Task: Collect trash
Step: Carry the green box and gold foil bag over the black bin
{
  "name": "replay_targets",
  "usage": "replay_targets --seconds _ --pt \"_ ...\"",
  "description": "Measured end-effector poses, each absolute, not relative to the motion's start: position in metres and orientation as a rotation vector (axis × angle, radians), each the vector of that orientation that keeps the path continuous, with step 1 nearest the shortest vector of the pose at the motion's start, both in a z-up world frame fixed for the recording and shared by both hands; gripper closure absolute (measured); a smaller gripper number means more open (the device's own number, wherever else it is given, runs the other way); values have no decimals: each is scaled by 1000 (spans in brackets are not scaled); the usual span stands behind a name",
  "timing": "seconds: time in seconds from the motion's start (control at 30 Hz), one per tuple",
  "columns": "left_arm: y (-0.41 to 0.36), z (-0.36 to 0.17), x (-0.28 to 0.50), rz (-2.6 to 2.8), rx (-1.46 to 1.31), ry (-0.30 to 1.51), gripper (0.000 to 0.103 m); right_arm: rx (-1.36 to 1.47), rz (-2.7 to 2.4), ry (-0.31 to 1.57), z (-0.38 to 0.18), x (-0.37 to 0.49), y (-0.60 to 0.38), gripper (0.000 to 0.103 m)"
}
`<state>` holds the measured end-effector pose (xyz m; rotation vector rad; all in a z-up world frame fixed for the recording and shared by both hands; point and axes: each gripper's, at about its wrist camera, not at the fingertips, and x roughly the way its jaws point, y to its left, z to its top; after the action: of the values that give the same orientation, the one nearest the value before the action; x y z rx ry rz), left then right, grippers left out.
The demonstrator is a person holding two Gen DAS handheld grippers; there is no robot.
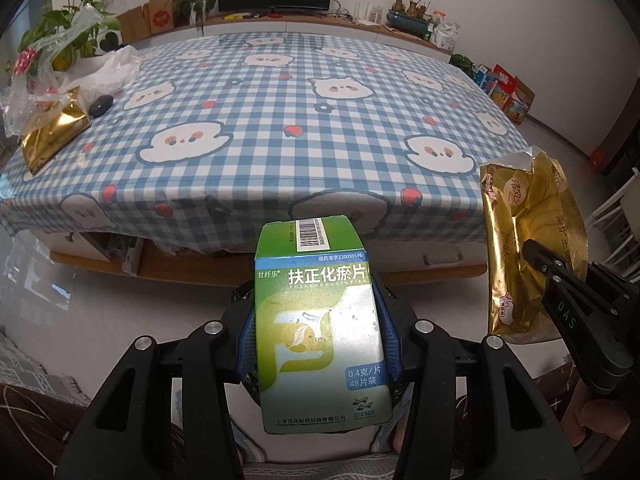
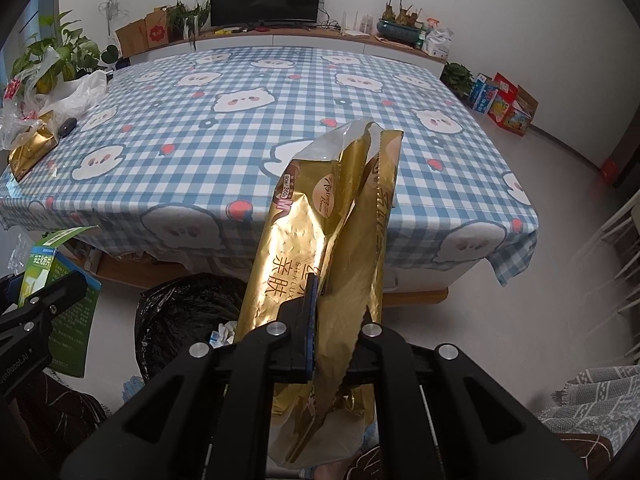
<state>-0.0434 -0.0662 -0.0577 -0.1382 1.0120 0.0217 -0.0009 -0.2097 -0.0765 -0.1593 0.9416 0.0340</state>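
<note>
Right tongs' [image 2: 320,316] view only: bin bag [image 2: 180,312]

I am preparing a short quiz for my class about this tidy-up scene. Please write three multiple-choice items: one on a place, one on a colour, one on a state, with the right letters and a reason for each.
1. Where is the black trash bag?
A. on the bed
B. on the floor before the bed
C. on the TV shelf

2. What colour is the empty wrapper in the right hand-held gripper?
A. gold
B. red
C. white

3. What is the state of the left hand-held gripper?
A. open and empty
B. shut on the green medicine box
C. shut on a plastic bag

Answers:
1 B: the right wrist view shows it open on the floor, below the checked bed cover.
2 A: its foil is shiny gold.
3 B: blue pads press on both sides of the box.
</note>
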Motion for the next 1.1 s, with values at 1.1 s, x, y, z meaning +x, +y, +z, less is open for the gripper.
replay_targets --seconds 1.1 --pt "-127 -196 -5 -57 -55 1205 55 -114 -82 1131 -181 28 -262 98"
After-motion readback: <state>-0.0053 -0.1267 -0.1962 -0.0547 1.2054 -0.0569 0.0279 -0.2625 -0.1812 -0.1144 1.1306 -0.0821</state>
